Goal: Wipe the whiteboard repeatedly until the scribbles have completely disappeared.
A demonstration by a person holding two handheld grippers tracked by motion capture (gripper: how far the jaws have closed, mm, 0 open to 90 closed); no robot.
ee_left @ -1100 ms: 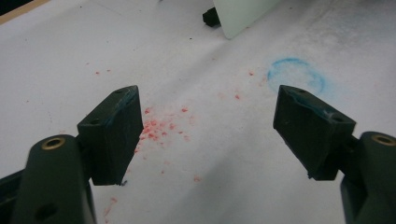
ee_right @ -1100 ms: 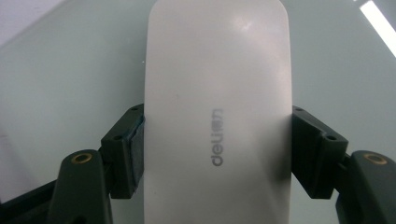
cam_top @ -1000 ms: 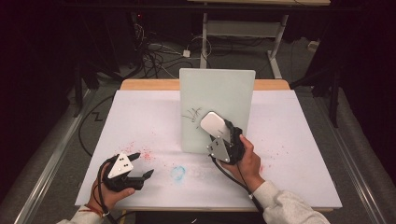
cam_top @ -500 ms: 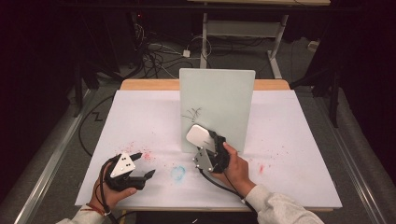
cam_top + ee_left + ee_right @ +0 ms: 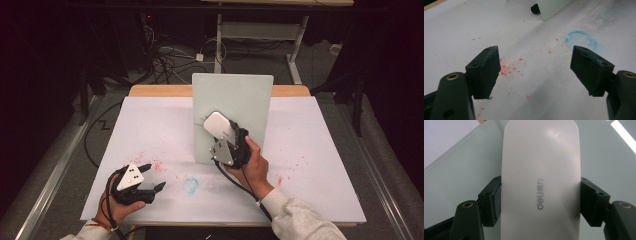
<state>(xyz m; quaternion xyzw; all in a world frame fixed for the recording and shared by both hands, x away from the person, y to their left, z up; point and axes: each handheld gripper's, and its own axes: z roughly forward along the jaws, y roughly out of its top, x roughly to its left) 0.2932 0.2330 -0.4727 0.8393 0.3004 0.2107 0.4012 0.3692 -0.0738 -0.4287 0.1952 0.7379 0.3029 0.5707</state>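
A pale green-white board [image 5: 235,97] stands upright on the middle of the table. My right gripper [image 5: 220,132] is shut on a white eraser block [image 5: 218,124] marked "deli" and holds it flat against the board's lower left face, beside a small black scribble [image 5: 200,120]. In the right gripper view the eraser [image 5: 540,162] sits between both jaws of my right gripper [image 5: 540,202], with the board [image 5: 604,157] close behind. My left gripper [image 5: 155,176] rests open near the table's front left; nothing lies between the jaws of my left gripper [image 5: 535,72].
A white sheet [image 5: 150,125] covers the table, with red specks [image 5: 506,68] and a blue ring stain [image 5: 190,185] near the front. The board's black foot [image 5: 535,8] shows in the left gripper view. Cables and a desk frame lie on the floor beyond.
My right gripper carried the eraser down and left across the board, then back up to the lower left area. The left gripper has stayed put.
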